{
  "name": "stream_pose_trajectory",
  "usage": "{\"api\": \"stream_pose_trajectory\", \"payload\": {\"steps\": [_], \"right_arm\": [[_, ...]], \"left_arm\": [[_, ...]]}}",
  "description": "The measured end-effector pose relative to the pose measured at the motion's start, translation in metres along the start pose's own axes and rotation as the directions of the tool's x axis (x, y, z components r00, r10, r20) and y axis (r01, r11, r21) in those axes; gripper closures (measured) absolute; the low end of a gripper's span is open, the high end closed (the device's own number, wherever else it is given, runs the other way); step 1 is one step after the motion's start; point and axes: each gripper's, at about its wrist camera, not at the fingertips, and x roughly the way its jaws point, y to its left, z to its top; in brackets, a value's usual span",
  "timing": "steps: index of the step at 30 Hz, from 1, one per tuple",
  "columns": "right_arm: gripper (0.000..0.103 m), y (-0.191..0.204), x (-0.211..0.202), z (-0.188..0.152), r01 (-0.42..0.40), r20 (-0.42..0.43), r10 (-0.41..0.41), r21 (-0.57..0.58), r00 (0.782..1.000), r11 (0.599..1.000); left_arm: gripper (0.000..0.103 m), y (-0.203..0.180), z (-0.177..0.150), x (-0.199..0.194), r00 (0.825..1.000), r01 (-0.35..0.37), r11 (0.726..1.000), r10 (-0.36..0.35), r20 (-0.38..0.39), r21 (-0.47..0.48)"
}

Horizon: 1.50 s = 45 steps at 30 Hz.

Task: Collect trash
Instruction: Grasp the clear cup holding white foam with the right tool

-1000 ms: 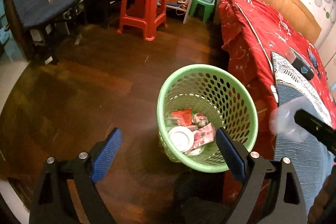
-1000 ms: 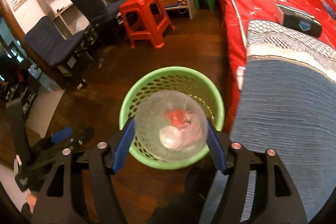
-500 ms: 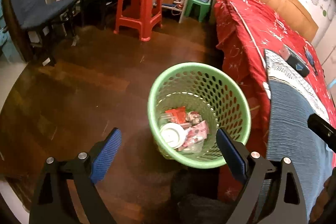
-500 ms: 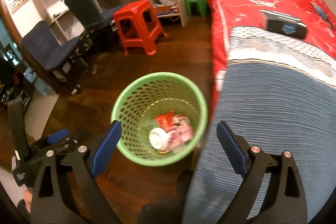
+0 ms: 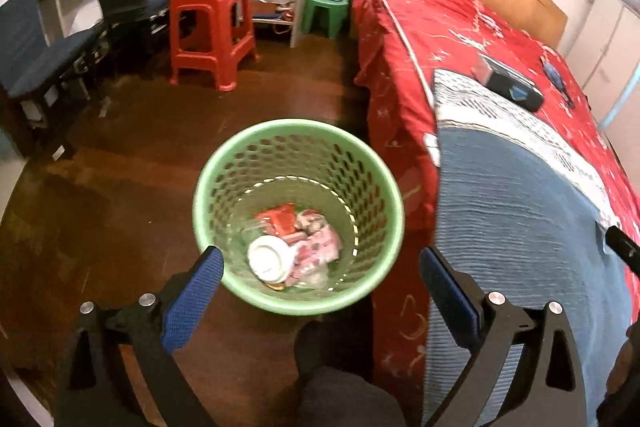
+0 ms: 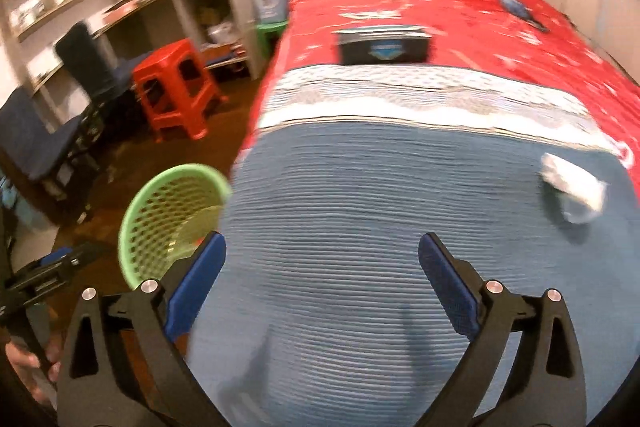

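Note:
A green perforated basket (image 5: 384, 195) stands on the wooden floor beside the bed and holds a white lid, red wrappers and a clear plastic cup (image 5: 316, 273). It also shows in the right wrist view (image 6: 160, 195) at the left. My left gripper (image 5: 320, 267) is open and empty just above the basket's near rim. My right gripper (image 6: 322, 259) is open and empty over the blue blanket (image 6: 380, 227). A crumpled white piece of trash (image 6: 572, 187) lies on the blanket, far right of the right gripper.
The bed has a red cover (image 5: 440, 39) with a dark box (image 6: 382, 49) on it. A red stool (image 5: 212, 27), a small green stool (image 5: 326, 13), dark chairs (image 5: 36, 55) and shelves stand at the far side of the floor.
My right gripper opened and dropped the clear cup into the basket. It then swung right, from above the basket to over the bed. The left gripper shifted slightly and stayed open.

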Motion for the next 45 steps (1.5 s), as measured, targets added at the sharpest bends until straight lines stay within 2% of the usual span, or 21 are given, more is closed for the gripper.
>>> {"api": "stream_pose_trajectory", "payload": {"steps": [7, 14, 20, 28, 37, 45], "right_arm": [[0.007, -0.095, -0.021, -0.009, 0.126, 0.052, -0.135, 0.140, 0.990, 0.982], [0.007, -0.164, -0.025, -0.018, 0.226, 0.064, -0.243, 0.200, 0.968, 0.953], [0.007, -0.207, -0.019, -0.025, 0.267, 0.043, -0.284, 0.227, 0.958, 0.936], [0.007, -0.227, -0.001, -0.024, 0.277, 0.006, -0.283, 0.191, 0.959, 0.942], [0.011, -0.230, 0.017, -0.014, 0.256, -0.023, -0.256, 0.154, 0.966, 0.954], [0.028, -0.239, 0.029, -0.010, 0.212, -0.054, -0.205, 0.184, 0.977, 0.960]], "left_arm": [[0.008, -0.043, 0.002, 0.003, 0.999, 0.033, 0.999, -0.033, -0.015, 0.039], [0.008, -0.093, 0.002, 0.009, 0.998, 0.069, 0.994, -0.067, -0.023, 0.088], [0.008, -0.133, 0.004, 0.013, 0.995, 0.102, 0.986, -0.098, -0.037, 0.129], [0.008, -0.177, 0.011, 0.014, 0.992, 0.126, 0.977, -0.124, -0.023, 0.173], [0.008, -0.197, 0.016, 0.013, 0.990, 0.140, 0.974, -0.140, -0.011, 0.177], [0.008, -0.217, 0.021, 0.014, 0.987, 0.160, 0.969, -0.161, -0.010, 0.189]]}}
